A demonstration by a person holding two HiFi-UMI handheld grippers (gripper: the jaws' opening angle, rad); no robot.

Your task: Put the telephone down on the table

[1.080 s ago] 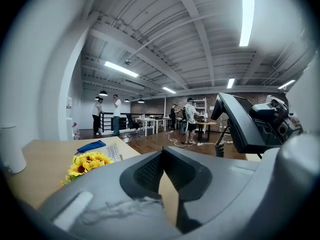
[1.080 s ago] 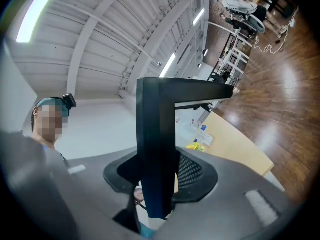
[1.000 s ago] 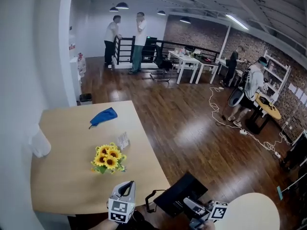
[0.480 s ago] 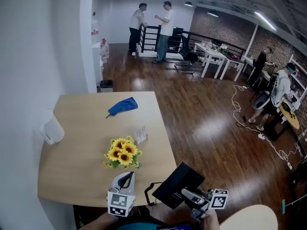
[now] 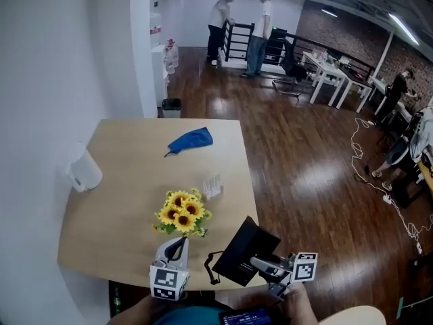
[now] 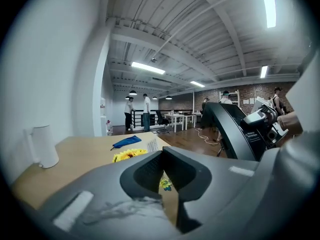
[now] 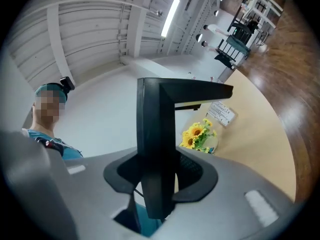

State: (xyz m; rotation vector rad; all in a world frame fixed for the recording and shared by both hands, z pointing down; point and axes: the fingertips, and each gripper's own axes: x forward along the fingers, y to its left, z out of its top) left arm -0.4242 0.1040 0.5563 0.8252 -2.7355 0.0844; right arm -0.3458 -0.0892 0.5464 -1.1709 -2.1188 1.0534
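Well — telephone [image 5: 245, 252] in right gripper [image 5: 256, 264].

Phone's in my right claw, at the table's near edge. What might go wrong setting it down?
The telephone hangs at the near edge of the table: released there, it may tip to the floor. Its dangling cord may catch that edge. The sunflowers stand just ahead, easy to knock.

Sunflowers [image 5: 183, 213] stand on the table [image 5: 115, 215], cloth [image 5: 191, 141] behind, telephone [image 5: 243, 252] before.
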